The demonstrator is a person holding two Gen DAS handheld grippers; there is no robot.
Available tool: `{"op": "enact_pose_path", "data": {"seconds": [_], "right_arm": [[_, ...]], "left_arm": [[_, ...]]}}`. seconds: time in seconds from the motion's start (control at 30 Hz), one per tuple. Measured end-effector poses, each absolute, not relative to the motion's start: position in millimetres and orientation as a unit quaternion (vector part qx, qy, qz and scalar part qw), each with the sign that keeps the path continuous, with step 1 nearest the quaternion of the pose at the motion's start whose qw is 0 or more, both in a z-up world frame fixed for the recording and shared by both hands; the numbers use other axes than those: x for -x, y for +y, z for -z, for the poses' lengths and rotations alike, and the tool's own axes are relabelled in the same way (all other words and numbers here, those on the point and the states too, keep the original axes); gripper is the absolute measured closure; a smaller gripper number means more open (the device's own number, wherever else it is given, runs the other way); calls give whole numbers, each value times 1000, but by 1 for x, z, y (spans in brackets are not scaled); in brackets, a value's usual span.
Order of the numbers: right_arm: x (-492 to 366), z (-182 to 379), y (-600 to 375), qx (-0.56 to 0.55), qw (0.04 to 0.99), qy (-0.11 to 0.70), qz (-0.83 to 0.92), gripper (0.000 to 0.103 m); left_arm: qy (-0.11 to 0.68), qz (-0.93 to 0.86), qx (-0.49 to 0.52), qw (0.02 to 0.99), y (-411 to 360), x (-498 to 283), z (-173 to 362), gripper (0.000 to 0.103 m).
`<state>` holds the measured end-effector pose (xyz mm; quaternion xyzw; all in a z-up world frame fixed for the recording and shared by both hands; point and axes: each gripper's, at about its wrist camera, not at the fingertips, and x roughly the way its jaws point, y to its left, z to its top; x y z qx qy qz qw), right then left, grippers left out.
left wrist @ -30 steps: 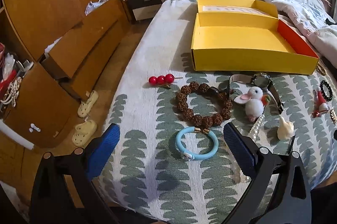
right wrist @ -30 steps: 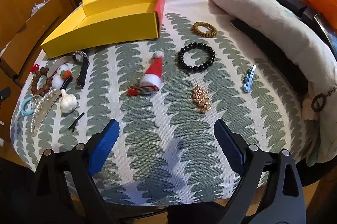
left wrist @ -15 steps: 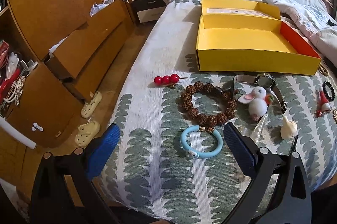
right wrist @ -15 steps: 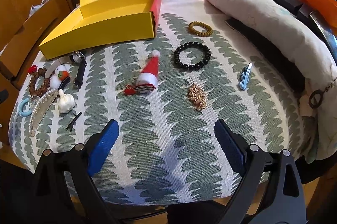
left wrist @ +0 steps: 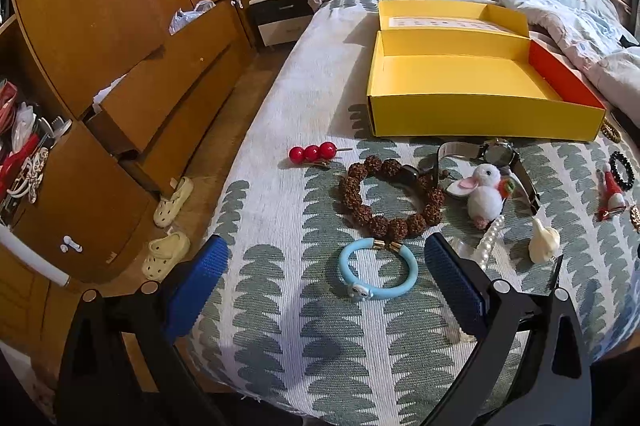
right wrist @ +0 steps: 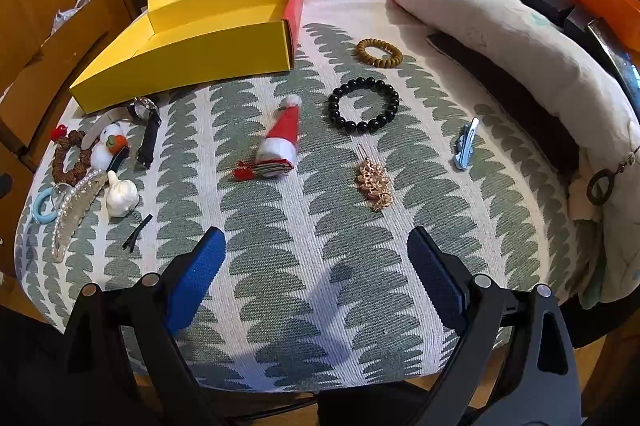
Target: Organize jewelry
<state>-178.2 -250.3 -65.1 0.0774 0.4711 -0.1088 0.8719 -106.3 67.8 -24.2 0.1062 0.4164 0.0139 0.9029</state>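
Both hand-held grippers hang over the bed's near edge with jaws wide apart and nothing between them. The left hand-held gripper (left wrist: 325, 278) frames a blue bangle (left wrist: 378, 274); just behind it lies a brown bead bracelet (left wrist: 390, 194). The right hand-held gripper (right wrist: 316, 268) faces a gold brooch (right wrist: 374, 183) and a black bracelet (right wrist: 363, 105). The yellow box (left wrist: 480, 93) stands open farther back on the bed (left wrist: 280, 298).

No words or numbers are showing clearly enough to read; the strip inside the yellow box (left wrist: 452, 22) lid is staying blurred.
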Motion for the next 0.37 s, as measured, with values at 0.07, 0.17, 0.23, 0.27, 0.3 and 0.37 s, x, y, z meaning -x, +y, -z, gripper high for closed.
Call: {"op": "enact_pose_path", "data": {"seconds": [0.07, 0.17, 0.23, 0.27, 0.3, 0.37], "right_arm": [[178, 65, -251, -78, 872, 471, 109, 11], [178, 65, -251, -76, 872, 472, 108, 11], [178, 65, -251, -74, 871, 473, 108, 10], [178, 65, -251, -74, 871, 473, 108, 10], [177, 65, -251, -73, 871, 474, 107, 10], [177, 65, -250, -71, 870, 475, 108, 10]], "left_arm": [[412, -14, -106, 905, 69, 107, 23, 6], [412, -13, -101, 905, 70, 107, 22, 6], [415, -10, -98, 905, 71, 106, 22, 6], [416, -10, -98, 904, 71, 106, 22, 6], [417, -11, -100, 903, 71, 105, 23, 6], [420, -9, -103, 902, 69, 105, 24, 6]]}}
